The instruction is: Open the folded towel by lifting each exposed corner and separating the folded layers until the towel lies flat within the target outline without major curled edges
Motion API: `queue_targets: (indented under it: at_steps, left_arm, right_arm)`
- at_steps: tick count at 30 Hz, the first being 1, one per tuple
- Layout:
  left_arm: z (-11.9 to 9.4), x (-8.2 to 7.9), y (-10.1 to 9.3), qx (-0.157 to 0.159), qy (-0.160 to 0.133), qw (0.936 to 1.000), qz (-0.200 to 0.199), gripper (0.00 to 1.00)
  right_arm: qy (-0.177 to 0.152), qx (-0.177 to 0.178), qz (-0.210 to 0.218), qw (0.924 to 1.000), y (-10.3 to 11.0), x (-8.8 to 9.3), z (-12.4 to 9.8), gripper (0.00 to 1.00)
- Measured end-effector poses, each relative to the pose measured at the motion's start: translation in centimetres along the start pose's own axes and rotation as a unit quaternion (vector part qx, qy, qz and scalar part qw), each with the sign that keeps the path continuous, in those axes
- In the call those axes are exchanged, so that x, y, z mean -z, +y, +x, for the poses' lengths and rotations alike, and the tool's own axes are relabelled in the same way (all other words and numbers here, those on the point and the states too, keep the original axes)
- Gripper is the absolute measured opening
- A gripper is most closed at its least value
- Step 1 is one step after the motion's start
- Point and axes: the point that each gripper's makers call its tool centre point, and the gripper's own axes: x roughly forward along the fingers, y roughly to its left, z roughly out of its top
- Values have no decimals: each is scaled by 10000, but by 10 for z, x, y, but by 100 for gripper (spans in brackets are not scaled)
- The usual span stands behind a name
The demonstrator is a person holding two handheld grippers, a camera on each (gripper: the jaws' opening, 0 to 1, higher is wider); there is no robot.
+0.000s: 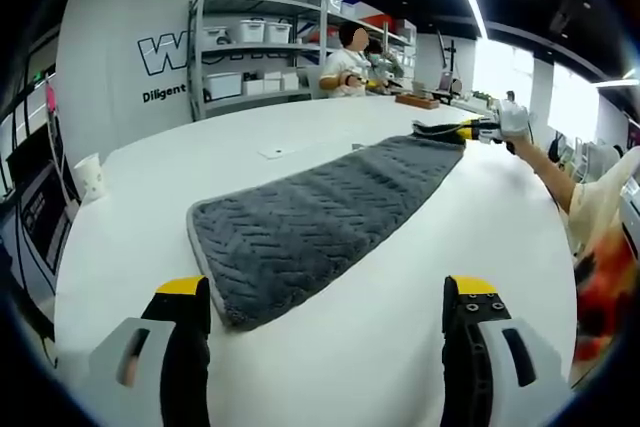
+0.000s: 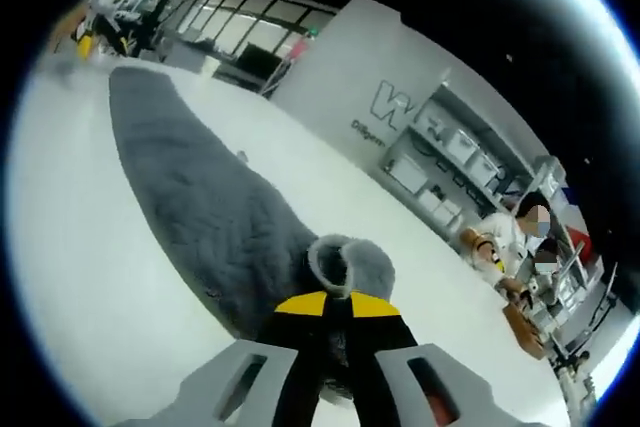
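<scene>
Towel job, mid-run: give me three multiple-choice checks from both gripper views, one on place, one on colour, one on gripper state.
1. Where does the towel lie?
A. On the white table
B. On a shelf
C. On the floor

2. What colour is the towel?
A. White
B. Dark grey
C. Red

3. How does the right gripper stand?
A. Wide open above the towel
B. Shut on a paper cup
C. Shut on the towel's end

Answers:
1. A, it stretches in a long strip across the tabletop.
2. B, grey with a ribbed pattern in both views.
3. C, its yellow-tipped jaws pinch a curled-up end; the left gripper is open, short of the near end.
</scene>
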Motion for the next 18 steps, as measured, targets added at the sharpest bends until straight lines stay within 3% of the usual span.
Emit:
queue_targets:
  at_steps: [7, 13, 18]
  left_arm:
    - [1, 0, 1, -2, 16, 10000, -5, 95]
    - [0, 0, -1, -2, 3, 10000, -3, 95]
    - [0, 1, -2, -5, 10, 10000, 1, 95]
  right_arm:
    - [-94, 449, 397, 9982, -36, 0, -11, 0]
    - [127, 802, 860, 9930, -59, 18, -16, 0]
    - [99, 948, 1088, 9895, -72, 27, -16, 0]
